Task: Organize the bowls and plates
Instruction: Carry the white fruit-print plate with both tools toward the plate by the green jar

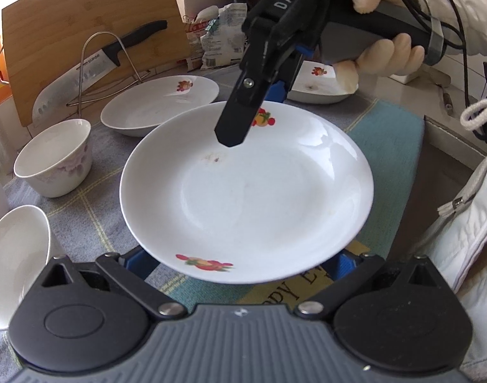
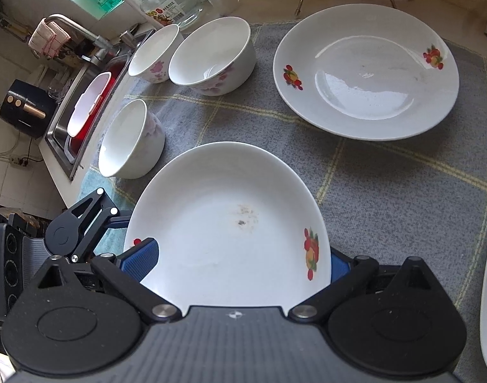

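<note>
Stained fruit-print plate near the front of the checked cloth on the surface, caught between both tools. Left tool spread wide, near rim lying over its blue pads. Right tool also spread, straddling the far rim, one finger above and one below, with no pad clearly pressing. Cannot tell whether resting on the cloth or slightly raised. Glazed ceramic by the look: stiff, fairly heavy, slick, likely to chip or shatter if dropped. Best taken at the rim, pads flat on top and underside, pinched firmly, kept level. Probably bound for the matching plate behind, well clear of the bowls.
</note>
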